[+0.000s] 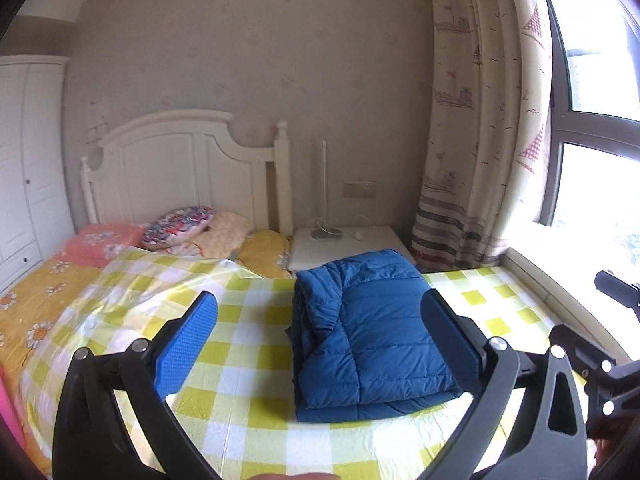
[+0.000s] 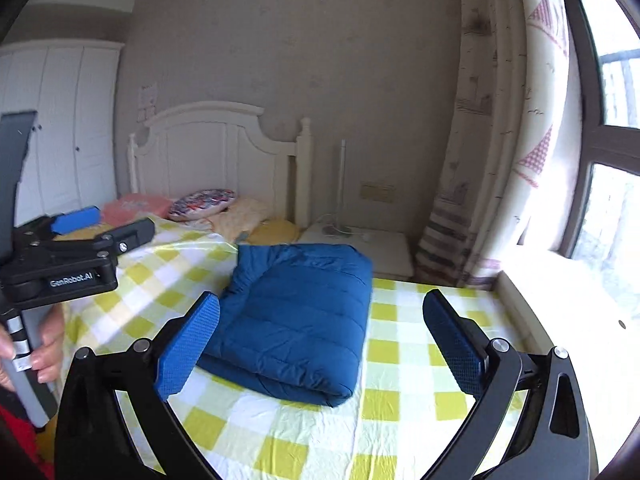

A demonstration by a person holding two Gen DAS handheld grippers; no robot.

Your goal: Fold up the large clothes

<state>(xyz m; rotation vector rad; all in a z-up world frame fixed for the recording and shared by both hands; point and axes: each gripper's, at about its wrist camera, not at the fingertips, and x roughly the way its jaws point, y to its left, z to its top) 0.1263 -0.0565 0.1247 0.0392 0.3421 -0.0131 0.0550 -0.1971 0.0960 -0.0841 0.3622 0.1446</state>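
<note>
A blue quilted puffer jacket lies folded into a thick, neat rectangle on a yellow-and-white checked sheet covering the bed. Its stitched panels look puffy, with a rounded fold along the near edge. The left gripper and right gripper both hover above it, fingers spread wide, holding nothing.

Bed: checked cloth spread; folded blue jacket on cloth.
</note>
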